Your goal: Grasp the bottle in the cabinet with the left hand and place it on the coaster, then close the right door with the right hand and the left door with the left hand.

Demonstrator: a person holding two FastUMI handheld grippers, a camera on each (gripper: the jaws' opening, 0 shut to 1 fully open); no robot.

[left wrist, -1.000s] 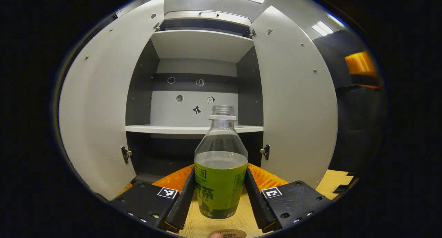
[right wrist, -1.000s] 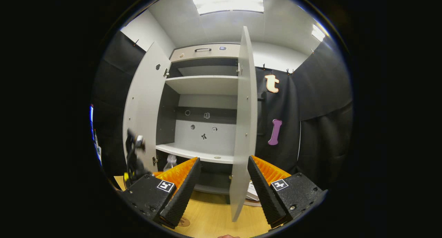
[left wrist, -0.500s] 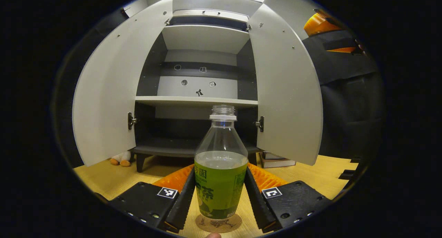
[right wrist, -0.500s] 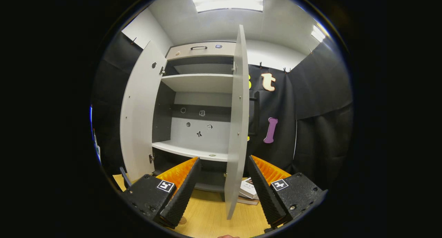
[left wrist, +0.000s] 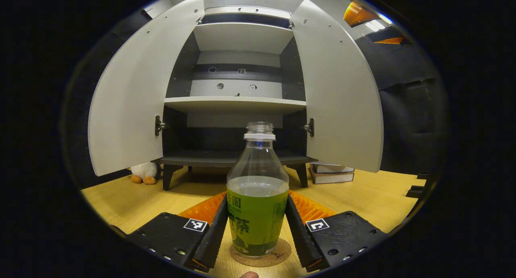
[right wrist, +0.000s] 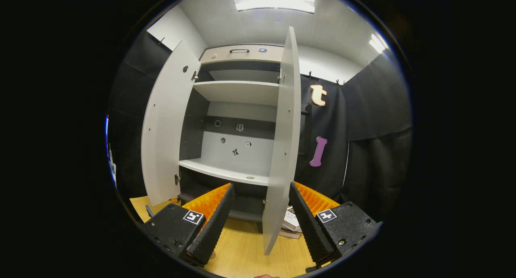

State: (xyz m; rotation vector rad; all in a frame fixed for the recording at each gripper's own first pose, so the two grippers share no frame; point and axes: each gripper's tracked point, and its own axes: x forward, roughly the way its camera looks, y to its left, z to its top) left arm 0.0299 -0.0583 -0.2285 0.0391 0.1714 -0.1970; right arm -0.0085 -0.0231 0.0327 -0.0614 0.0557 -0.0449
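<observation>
A clear bottle [left wrist: 258, 197] with a green label and no cap stands upright between the fingers of my left gripper [left wrist: 255, 223], which is shut on it. The bottle's base rests on or just above a round cork coaster [left wrist: 261, 254] on the wooden floor. Behind it the grey cabinet stands with its left door [left wrist: 133, 92] and right door [left wrist: 338, 92] swung wide open. In the right gripper view my right gripper [right wrist: 260, 213] is open, and the edge of the right door [right wrist: 282, 141] stands just ahead between its fingers, apart from them.
A plush toy [left wrist: 143, 173] lies on the floor beside the cabinet's left leg. A stack of books [left wrist: 331, 174] sits by the right leg and appears again as books [right wrist: 291, 222] behind the right door. Black cloth walls the booth on both sides.
My left gripper has lowered the bottle from in front of the cabinet down to the coaster, which has come fully into view beneath it. The right gripper has shifted only slightly near the right door's edge.
</observation>
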